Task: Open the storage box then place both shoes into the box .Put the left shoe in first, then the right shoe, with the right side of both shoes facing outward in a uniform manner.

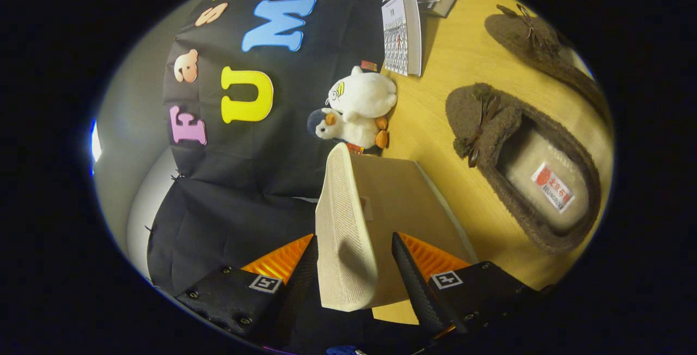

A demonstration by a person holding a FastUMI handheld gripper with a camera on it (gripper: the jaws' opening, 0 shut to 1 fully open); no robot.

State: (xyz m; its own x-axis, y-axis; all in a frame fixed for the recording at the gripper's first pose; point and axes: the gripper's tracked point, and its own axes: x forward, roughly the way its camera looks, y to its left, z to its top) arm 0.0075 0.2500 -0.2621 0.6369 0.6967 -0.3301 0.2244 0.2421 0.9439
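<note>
Between the gripper (354,268) fingers sits the box lid (340,235), pinched.

Riding on the hand-held gripper (354,268), rolled hard sideways, looking forward along the fingers. Very close to the storage box lid (343,235) between them, with tilted worktop (435,121) and booth wall beyond.

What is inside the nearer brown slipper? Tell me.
Inside the nearer slipper lies a pale insole with a red and white label. The toe end is covered by its fuzzy upper. The gripper is shut on the box lid.
</note>
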